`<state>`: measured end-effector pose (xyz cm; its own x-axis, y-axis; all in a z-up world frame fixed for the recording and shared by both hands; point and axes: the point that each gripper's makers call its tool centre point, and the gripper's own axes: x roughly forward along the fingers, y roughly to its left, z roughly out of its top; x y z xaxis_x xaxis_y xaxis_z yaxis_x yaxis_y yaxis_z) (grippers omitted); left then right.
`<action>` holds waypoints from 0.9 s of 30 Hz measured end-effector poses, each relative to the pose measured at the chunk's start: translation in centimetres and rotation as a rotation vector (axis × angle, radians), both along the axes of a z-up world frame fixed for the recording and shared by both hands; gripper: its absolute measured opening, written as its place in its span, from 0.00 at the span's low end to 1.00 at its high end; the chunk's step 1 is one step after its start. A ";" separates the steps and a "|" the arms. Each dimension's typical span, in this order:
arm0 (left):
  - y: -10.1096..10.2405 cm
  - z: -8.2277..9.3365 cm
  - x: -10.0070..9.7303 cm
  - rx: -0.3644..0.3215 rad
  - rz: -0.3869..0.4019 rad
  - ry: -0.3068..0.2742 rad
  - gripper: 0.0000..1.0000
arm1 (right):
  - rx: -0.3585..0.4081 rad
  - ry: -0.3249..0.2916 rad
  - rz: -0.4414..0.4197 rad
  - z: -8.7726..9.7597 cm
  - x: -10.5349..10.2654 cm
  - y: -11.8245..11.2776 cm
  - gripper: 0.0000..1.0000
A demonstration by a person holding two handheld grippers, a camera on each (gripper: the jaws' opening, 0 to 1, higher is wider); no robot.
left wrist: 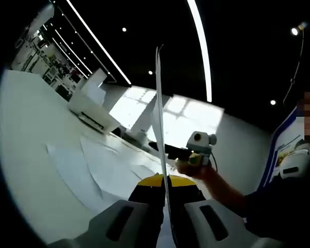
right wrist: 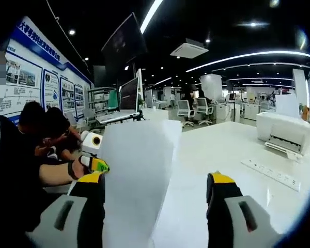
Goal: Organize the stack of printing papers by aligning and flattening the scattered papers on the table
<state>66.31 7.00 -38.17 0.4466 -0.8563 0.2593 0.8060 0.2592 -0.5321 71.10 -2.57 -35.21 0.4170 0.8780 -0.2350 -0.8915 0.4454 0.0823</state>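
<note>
The jaws of the left gripper (left wrist: 165, 194) are pressed together on the bottom edge of a sheet of paper (left wrist: 159, 119), which stands up edge-on from between the yellow tips like a thin blade. The jaws of the right gripper (right wrist: 163, 188) stand wide apart, with nothing pinched between them; in the right gripper view the same sheet shows its broad white face, rising in front of the left-hand jaw and reaching up past the middle of the view.

In the left gripper view more papers (left wrist: 93, 165) lie fanned and overlapping on the white table (left wrist: 26, 134), their corners out of line. A white printer (left wrist: 93, 106) sits further back on that table. The person's hand (left wrist: 196, 168) holding the other gripper comes in from the right there. In the right gripper view a power strip (right wrist: 271, 174) lies on the tabletop to the right, near the printer.

The sheet looks very light and thin. It stays upright while held by one edge, but it would probably bend, curl or crease under uneven pressure, and smooth sheets are likely to slide over one another. A hold near an edge or corner, with the second gripper steadying the opposite edge, seems the safest way to lay it flat on the scattered papers and square them up.
</note>
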 end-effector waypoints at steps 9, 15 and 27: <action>-0.1 0.0 -0.1 -0.001 0.000 0.002 0.06 | 0.001 -0.045 -0.058 0.1 0.7 -1.3 0.84; -0.1 -0.1 0.0 -0.001 0.002 0.002 0.06 | 0.041 -0.049 -0.091 0.6 0.9 -2.2 0.90; -0.1 -0.1 0.0 0.001 0.003 0.003 0.06 | 0.083 -0.042 -0.118 0.5 0.0 -3.3 0.90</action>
